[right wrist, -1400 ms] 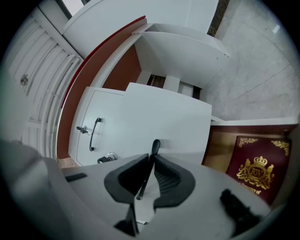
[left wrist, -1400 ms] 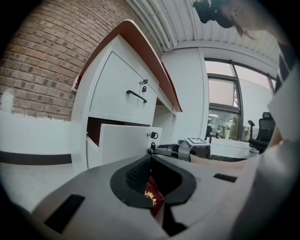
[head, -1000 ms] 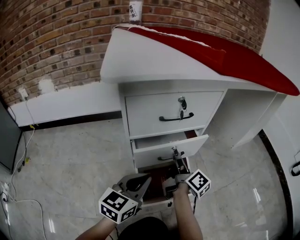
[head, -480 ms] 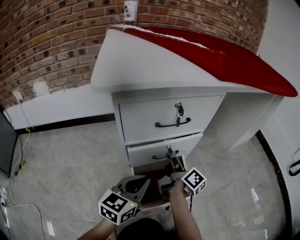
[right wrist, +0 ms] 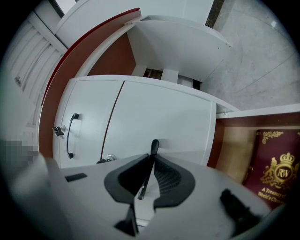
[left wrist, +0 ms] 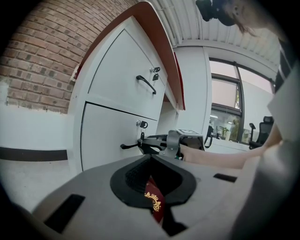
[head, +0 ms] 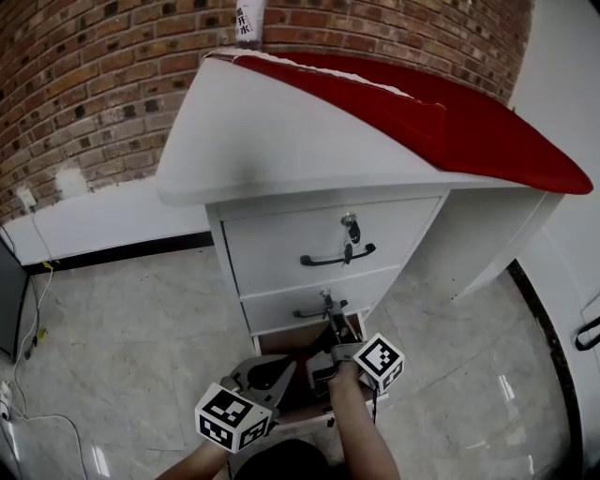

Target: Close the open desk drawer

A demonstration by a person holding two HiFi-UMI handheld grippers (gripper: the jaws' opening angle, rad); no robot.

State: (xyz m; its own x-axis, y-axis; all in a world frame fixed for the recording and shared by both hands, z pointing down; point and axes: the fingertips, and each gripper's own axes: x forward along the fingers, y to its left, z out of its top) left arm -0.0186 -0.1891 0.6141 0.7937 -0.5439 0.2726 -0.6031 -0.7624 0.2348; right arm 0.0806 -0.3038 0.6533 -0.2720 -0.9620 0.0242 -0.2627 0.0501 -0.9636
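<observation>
Right tool (right wrist: 150, 161) clamped on the black bar handle (head: 306, 313) of the white middle drawer (head: 277, 306), basically flush now. Brown-lined bottom drawer (right wrist: 234, 154) still gapes; left tool (left wrist: 151, 161) pinched together.

We're down on the pale marble floor (head: 122, 319), and the white desk (head: 281, 131) stands right on it, its back to the brick wall (head: 94, 84). At the far back edge of the desk's top stands one labelled bottle (head: 248, 21) (print too small to read). Left of the desk, thin cables (head: 38, 323) trail across the tiles. In the desk's bottom drawer (right wrist: 234, 157), pulled out, a dark red book (right wrist: 274, 171) lies flat.
</observation>
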